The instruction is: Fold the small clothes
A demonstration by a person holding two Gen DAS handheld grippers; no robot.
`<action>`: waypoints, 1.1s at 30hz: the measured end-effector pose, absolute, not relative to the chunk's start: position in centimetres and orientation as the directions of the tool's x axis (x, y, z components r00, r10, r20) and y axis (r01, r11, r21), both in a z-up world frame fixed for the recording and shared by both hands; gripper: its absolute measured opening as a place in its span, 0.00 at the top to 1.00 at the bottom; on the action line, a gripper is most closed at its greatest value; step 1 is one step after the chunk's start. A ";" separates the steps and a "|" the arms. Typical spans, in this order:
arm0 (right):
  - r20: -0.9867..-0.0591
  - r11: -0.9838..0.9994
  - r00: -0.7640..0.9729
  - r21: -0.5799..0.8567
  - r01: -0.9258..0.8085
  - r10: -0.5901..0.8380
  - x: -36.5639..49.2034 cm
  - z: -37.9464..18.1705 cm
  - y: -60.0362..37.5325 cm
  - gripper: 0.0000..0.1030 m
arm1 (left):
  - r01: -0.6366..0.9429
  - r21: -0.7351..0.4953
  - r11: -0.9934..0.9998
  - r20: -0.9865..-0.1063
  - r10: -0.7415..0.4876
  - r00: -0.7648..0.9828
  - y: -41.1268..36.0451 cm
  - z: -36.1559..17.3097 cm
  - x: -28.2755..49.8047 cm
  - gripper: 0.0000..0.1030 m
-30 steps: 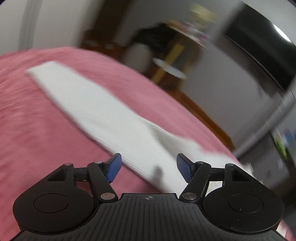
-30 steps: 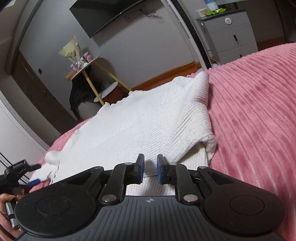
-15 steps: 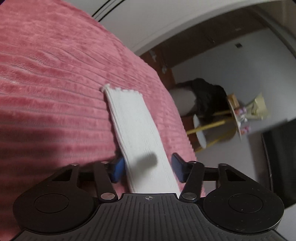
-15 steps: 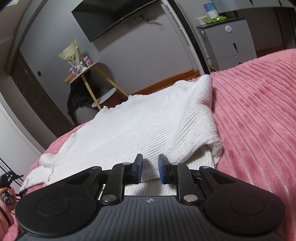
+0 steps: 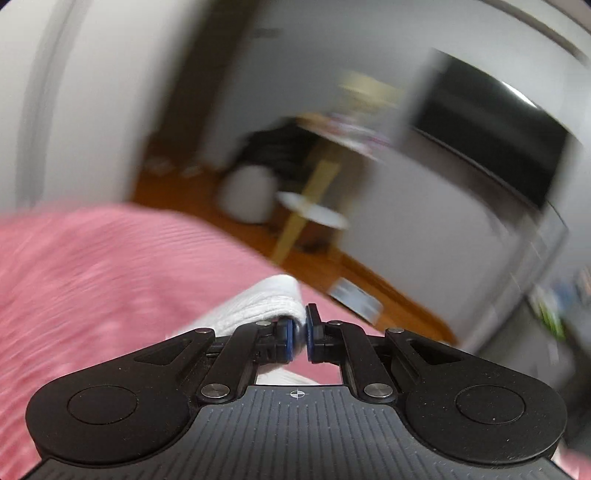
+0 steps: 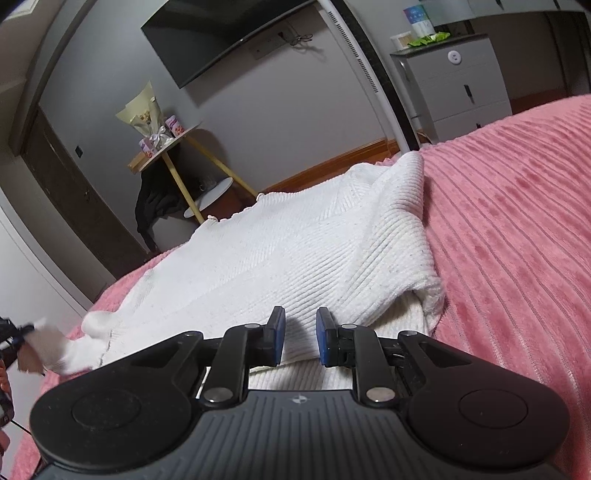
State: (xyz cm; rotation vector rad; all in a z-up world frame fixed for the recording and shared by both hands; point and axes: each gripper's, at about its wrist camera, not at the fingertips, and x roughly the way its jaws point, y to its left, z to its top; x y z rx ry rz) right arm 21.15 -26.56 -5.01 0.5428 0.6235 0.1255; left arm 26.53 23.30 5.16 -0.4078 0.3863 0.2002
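A white ribbed knit sweater [image 6: 295,251] lies spread on the pink ribbed bed cover [image 6: 517,221]. My right gripper [image 6: 301,338] rests over its near hem, jaws a little apart, with flat fabric showing between the pads and no bunching. My left gripper [image 5: 300,332] is shut on the end of the white sleeve [image 5: 258,302], which is bunched against its pads above the pink cover [image 5: 110,277]. The left wrist view is blurred by motion. In the right wrist view, the lifted sleeve end [image 6: 48,343] is a blur at the far left edge.
Beyond the bed's far edge stand a round side table on yellow legs [image 6: 173,147] with a bouquet, a wall television [image 6: 221,33], a grey drawer cabinet [image 6: 458,81] and wooden floor [image 5: 332,266]. Pink cover stretches to the right of the sweater.
My left gripper has closed on the sleeve it straddled and raised it off the bed, and its view has swung up toward the room. The right gripper has stayed put.
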 end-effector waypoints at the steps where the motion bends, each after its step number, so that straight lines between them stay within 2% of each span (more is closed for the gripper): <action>1: -0.521 0.849 0.809 0.526 0.052 0.273 21.1 -5.0 -26.7 0.83 | -0.200 -0.309 0.930 -0.400 0.064 0.914 20.4 5.6 26.6 0.92; 4: -0.519 0.844 0.809 0.533 0.055 0.275 21.0 -4.8 -26.9 0.83 | -0.046 -0.221 0.974 -0.429 -0.054 0.902 12.2 5.0 26.8 0.92; 7: -0.520 0.840 0.806 0.540 0.052 0.284 20.8 -4.7 -27.1 0.83 | 0.035 -0.149 0.988 -0.538 -0.111 0.835 5.5 2.0 27.3 0.89; 10: -0.516 0.827 0.802 0.560 0.050 0.300 20.9 -4.8 -27.8 0.83 | 0.053 -0.063 0.997 -0.640 -0.081 0.764 1.7 -0.7 26.8 0.74; 12: -0.512 0.822 0.803 0.567 0.049 0.305 20.9 -4.7 -27.9 0.83 | 0.077 -0.047 0.996 -0.622 -0.090 0.778 1.0 -0.6 25.1 0.42; 14: -0.508 0.817 0.803 0.575 0.049 0.310 20.9 -4.8 -28.0 0.82 | 0.055 -0.062 0.997 -0.598 -0.081 0.798 1.8 -0.3 23.1 0.31; 16: -0.508 0.818 0.801 0.574 0.040 0.317 21.0 -4.8 -27.6 0.82 | 0.017 -0.093 0.996 -0.604 -0.070 0.794 3.3 0.4 21.4 0.30; 18: -0.507 0.825 0.797 0.565 0.020 0.328 21.1 -4.7 -27.1 0.81 | -0.043 -0.107 0.993 -0.625 -0.033 0.780 4.8 0.5 19.8 0.24; 21: -0.508 0.855 0.795 0.518 -0.027 0.333 20.9 -4.1 -25.2 0.75 | -0.211 -0.045 0.977 -0.648 0.132 0.750 7.0 0.1 17.5 0.22; 23: -0.511 0.887 0.795 0.457 -0.069 0.326 20.6 -3.5 -23.3 0.68 | -0.330 -0.039 0.943 -0.664 0.223 0.714 9.1 -0.3 17.0 0.22; 27: -0.537 0.937 0.785 0.315 -0.152 0.308 20.3 -2.7 -18.3 0.63 | -0.461 -0.116 0.880 -0.735 0.237 0.636 13.1 -1.1 17.0 0.22; 30: -0.538 0.948 0.781 0.207 -0.241 0.316 20.2 -1.9 -14.0 0.53 | -0.501 -0.077 0.862 -0.726 0.295 0.621 14.3 -2.0 16.3 0.22; 31: -0.531 0.947 0.784 0.173 -0.269 0.320 20.2 -1.7 -12.5 0.45 | -0.508 -0.057 0.859 -0.716 0.320 0.621 14.4 -2.2 16.4 0.22; 33: -0.508 0.943 0.797 0.126 -0.308 0.328 20.6 -1.1 -9.7 0.43 | -0.532 -0.053 0.845 -0.714 0.340 0.612 15.1 -2.9 16.8 0.22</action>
